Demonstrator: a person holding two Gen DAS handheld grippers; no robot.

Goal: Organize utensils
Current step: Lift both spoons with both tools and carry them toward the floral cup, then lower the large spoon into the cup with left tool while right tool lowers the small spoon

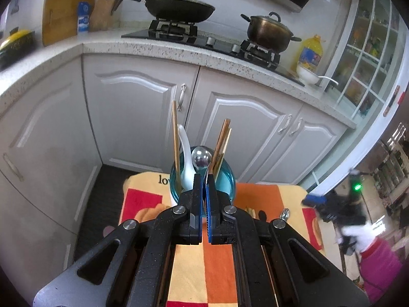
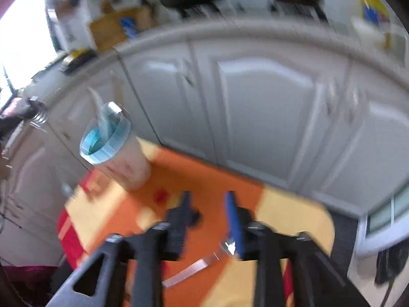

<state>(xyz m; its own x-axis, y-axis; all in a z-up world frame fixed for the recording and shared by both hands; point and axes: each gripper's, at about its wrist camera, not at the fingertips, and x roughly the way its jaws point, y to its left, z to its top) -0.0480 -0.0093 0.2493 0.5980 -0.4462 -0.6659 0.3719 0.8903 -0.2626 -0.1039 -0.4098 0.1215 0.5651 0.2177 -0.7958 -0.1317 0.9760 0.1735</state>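
Note:
A teal-rimmed white cup [image 1: 227, 179] stands on the orange and yellow cloth [image 1: 217, 255]. In it are wooden chopsticks [image 1: 175, 133] and a white ceramic spoon [image 1: 186, 151]. My left gripper [image 1: 204, 179] is shut on the thin handle of a steel spoon [image 1: 202, 157], whose bowl hangs over the cup's mouth. In the blurred right wrist view my right gripper [image 2: 207, 202] is open above the cloth, with nothing between its fingertips. A flat shiny metal utensil [image 2: 189, 273] lies on the cloth under it. The cup [image 2: 107, 140] is off to its left.
Another steel spoon [image 1: 285, 213] lies on the cloth to the right of the cup. White cabinet doors [image 1: 133, 117] close behind the small table. The counter above holds a wok [image 1: 179, 7], a pot [image 1: 268, 32] and an oil bottle [image 1: 310, 53]. A gloved hand [image 1: 358, 235] with the other gripper is at right.

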